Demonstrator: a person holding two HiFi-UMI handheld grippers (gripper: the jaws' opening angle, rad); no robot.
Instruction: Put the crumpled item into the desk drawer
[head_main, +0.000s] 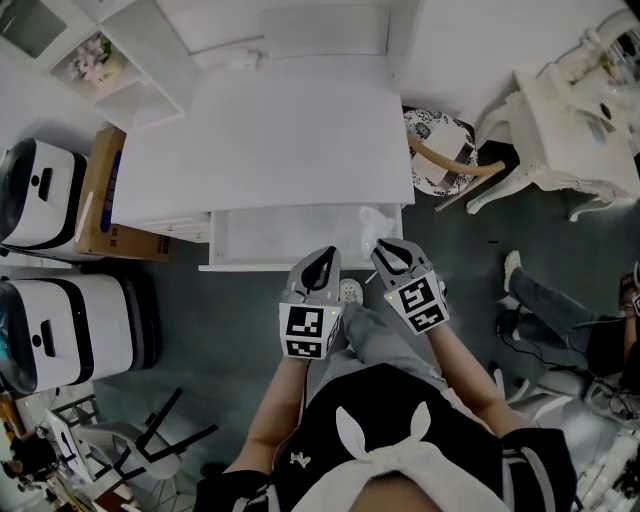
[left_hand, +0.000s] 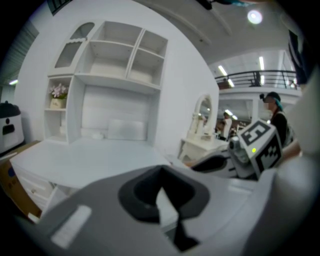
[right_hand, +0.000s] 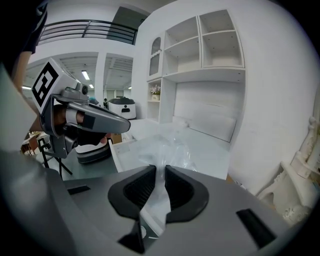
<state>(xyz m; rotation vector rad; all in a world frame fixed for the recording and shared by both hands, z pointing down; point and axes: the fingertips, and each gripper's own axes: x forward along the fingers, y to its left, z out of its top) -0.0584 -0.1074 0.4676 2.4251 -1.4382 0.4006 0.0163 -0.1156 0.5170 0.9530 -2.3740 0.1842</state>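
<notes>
The crumpled item, a wad of clear plastic (head_main: 375, 222) (right_hand: 172, 147), hangs over the right end of the open white desk drawer (head_main: 285, 238) (right_hand: 116, 152). My right gripper (head_main: 383, 247) (right_hand: 160, 172) is shut on the wad's near end, just above the drawer's front right corner. The film bulges out past the black pads. To its left, my left gripper (head_main: 325, 256) (left_hand: 161, 175) hovers over the drawer's front edge with its jaws together and nothing in them. In the left gripper view the right gripper (left_hand: 197, 164) shows at the right. The drawer floor looks bare.
The white desk top (head_main: 270, 130) with a shelved hutch (right_hand: 200, 45) lies behind the drawer. Two white machines (head_main: 45, 195) (head_main: 70, 325) and a cardboard box (head_main: 100, 195) stand left. A cushioned chair (head_main: 440, 150) and a white side table (head_main: 570, 120) stand right. Someone's legs (head_main: 555, 300) are at far right.
</notes>
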